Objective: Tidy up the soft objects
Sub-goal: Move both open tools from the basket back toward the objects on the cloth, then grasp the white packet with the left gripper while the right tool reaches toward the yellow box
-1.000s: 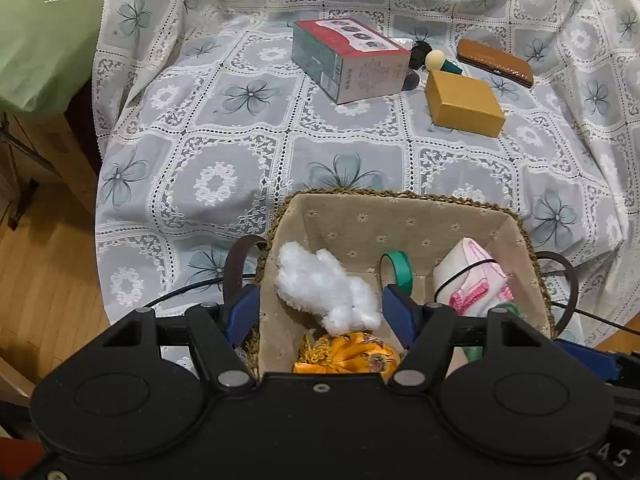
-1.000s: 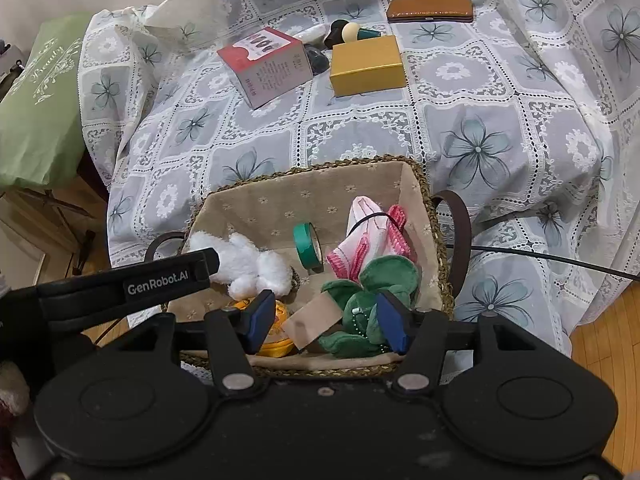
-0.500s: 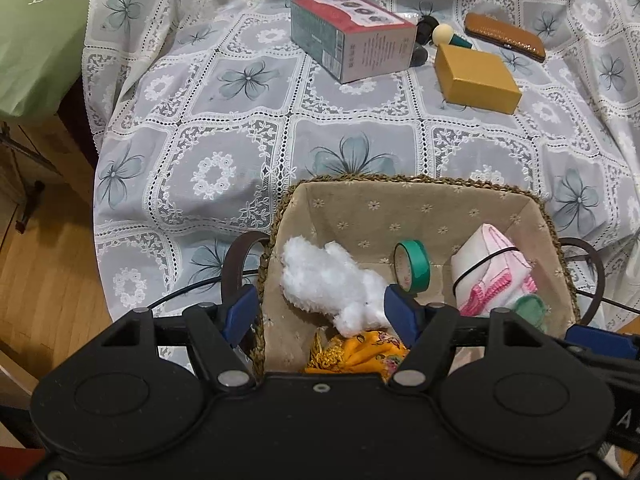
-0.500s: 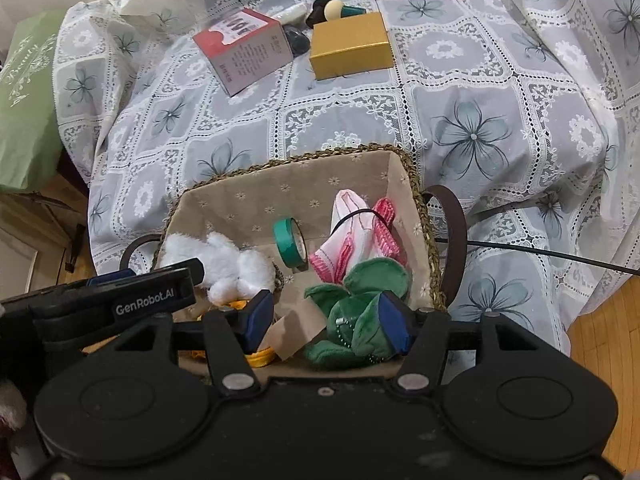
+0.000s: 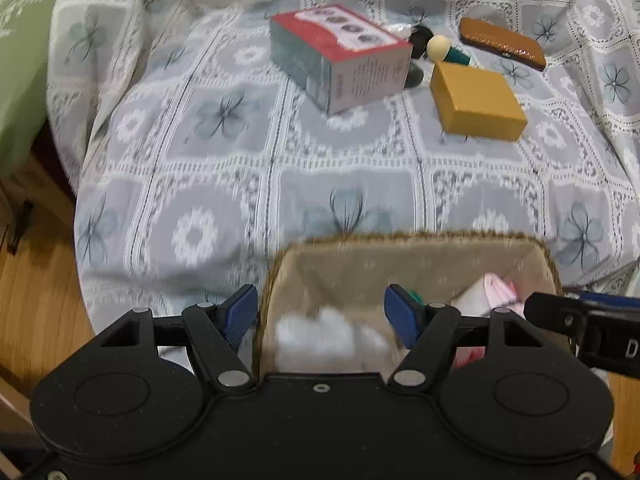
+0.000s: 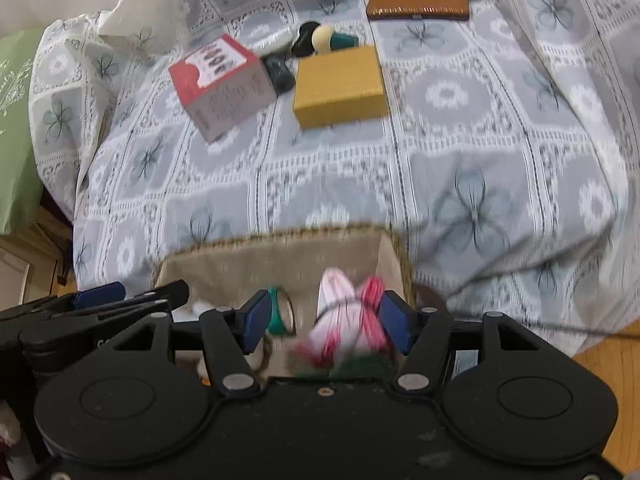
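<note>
A woven basket (image 5: 360, 258) with beige lining stands at the front of the cloth-covered seat; it also shows in the right wrist view (image 6: 256, 256). Inside lie a white fluffy toy (image 5: 328, 334), a pink and white cloth bundle (image 6: 344, 316), a green tape ring (image 6: 276, 312) and a green soft item (image 6: 360, 366). My left gripper (image 5: 322, 314) is open and empty above the basket's left part. My right gripper (image 6: 326, 322) is open and empty above the pink bundle. Both views are blurred.
On the lace cloth (image 5: 224, 152) lie a red and white box (image 5: 340, 60), a yellow box (image 5: 476, 104), a brown case (image 5: 502, 42) and small dark items with a round-headed peg (image 5: 438, 46). A green pillow (image 6: 12, 120) is at the left. Wooden floor (image 5: 36, 288) lies below.
Both grippers have lifted and tilted up, so the basket now sits lower in both views and the boxes look nearer. Both stay open and empty.
</note>
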Tool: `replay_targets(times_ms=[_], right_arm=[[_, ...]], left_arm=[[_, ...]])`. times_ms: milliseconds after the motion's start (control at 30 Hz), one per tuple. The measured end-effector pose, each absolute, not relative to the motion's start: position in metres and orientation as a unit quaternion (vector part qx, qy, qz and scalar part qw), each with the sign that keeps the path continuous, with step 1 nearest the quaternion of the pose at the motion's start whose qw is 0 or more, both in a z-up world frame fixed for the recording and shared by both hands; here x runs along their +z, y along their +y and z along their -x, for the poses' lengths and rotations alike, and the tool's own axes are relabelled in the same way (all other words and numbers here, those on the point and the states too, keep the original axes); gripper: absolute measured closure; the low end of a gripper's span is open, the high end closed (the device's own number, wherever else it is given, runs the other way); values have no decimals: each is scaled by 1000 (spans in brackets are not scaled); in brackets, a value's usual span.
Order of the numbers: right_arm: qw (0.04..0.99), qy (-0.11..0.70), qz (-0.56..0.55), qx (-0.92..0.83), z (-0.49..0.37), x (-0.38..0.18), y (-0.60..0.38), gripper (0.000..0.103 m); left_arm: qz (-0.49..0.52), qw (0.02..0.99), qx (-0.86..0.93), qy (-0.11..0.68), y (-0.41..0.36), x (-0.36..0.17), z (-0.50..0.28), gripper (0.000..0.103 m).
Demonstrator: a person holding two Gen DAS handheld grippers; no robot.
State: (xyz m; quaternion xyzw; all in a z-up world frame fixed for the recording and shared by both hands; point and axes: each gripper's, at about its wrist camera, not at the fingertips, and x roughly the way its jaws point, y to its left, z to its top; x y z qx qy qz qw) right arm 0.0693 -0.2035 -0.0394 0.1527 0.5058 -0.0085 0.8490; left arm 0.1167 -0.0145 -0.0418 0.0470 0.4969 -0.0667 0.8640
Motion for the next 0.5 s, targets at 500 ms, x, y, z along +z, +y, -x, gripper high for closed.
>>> replay_targets(times_ms=[500], right_arm=[[884,453,-113,-34,-182,-1,-233,42]], left_arm=[[-87,879,-115,454,-39,-5,-208,36]])
